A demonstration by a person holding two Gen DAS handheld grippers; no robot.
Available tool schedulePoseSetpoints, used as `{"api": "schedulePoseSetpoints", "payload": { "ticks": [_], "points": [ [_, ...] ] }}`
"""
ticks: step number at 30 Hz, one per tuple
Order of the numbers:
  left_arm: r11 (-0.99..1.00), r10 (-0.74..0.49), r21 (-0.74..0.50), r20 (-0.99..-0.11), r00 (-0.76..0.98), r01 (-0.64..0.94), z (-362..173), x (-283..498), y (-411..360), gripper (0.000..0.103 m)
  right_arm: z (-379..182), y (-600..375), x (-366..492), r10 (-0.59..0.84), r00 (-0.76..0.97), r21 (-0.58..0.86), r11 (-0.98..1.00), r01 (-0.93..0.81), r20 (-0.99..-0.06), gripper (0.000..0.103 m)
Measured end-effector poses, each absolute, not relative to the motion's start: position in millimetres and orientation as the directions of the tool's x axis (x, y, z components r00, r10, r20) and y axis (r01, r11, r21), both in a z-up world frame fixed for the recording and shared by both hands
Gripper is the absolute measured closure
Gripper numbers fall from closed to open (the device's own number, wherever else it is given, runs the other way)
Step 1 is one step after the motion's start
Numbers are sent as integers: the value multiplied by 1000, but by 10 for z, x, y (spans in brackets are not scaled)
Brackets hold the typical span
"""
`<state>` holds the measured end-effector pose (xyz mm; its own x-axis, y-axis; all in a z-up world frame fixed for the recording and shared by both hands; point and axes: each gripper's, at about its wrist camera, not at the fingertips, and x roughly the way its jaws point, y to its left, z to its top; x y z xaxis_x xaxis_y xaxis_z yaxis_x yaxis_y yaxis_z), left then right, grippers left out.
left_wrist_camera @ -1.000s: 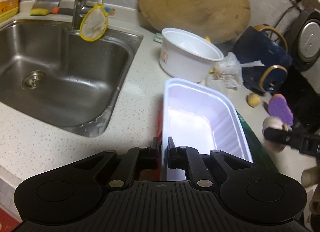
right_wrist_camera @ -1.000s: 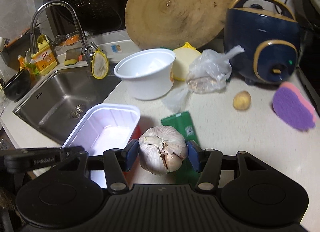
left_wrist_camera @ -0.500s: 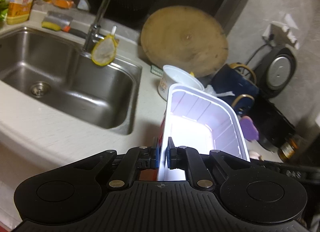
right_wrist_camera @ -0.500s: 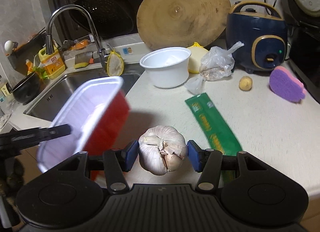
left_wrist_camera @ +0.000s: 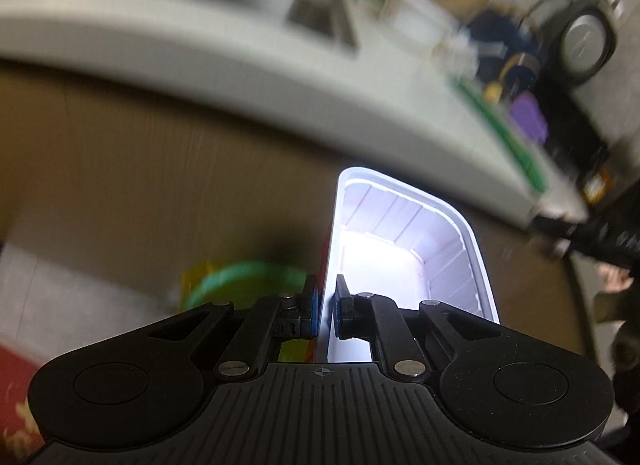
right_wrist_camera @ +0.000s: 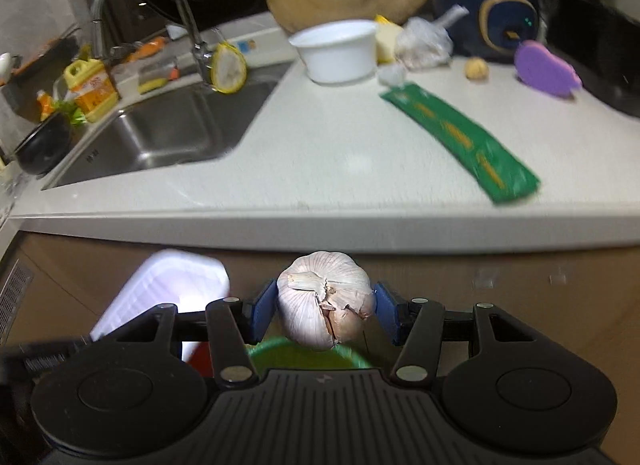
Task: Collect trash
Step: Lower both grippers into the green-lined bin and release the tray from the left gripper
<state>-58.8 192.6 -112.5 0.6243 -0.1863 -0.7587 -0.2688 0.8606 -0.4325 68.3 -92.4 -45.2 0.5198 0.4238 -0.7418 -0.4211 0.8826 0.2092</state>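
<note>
White plastic tray point(left_wrist_camera: 404, 225), red on its outer wall, is what we are gripping in the left gripper point(left_wrist_camera: 327, 307): the jaws are clamped on its near rim, nearly shut. We are holding it in front of the brown cabinet face, below the countertop's point(right_wrist_camera: 320, 169) front edge. In the right gripper point(right_wrist_camera: 326, 307) we are grasping a garlic bulb point(right_wrist_camera: 326, 299), both blue pads pressing its sides, likewise off the counter and below its front edge. A green-rimmed bin point(right_wrist_camera: 304, 357) is showing directly beneath the bulb, partly hidden by the gripper body. On the countertop, a green wrapper point(right_wrist_camera: 460, 145) is lying toward the right front edge, and a white bowl point(right_wrist_camera: 336, 51) is standing near the back beside the sink point(right_wrist_camera: 168, 133).
</note>
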Motion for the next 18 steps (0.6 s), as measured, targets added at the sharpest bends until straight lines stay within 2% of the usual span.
{"api": "schedulePoseSetpoints", "payload": {
  "ticks": [9,18],
  "points": [
    [839,-227,-394,-880,418,-375,-1956,-380,1681,93,-1003,-1317,677,328,465,167,920,-354,-823,49],
    [861,-131,-234,-960,248,-452,-2773,-95,1520,92,-1594,-1526,807,254,420,118,939,-324,-871,49]
  ]
}}
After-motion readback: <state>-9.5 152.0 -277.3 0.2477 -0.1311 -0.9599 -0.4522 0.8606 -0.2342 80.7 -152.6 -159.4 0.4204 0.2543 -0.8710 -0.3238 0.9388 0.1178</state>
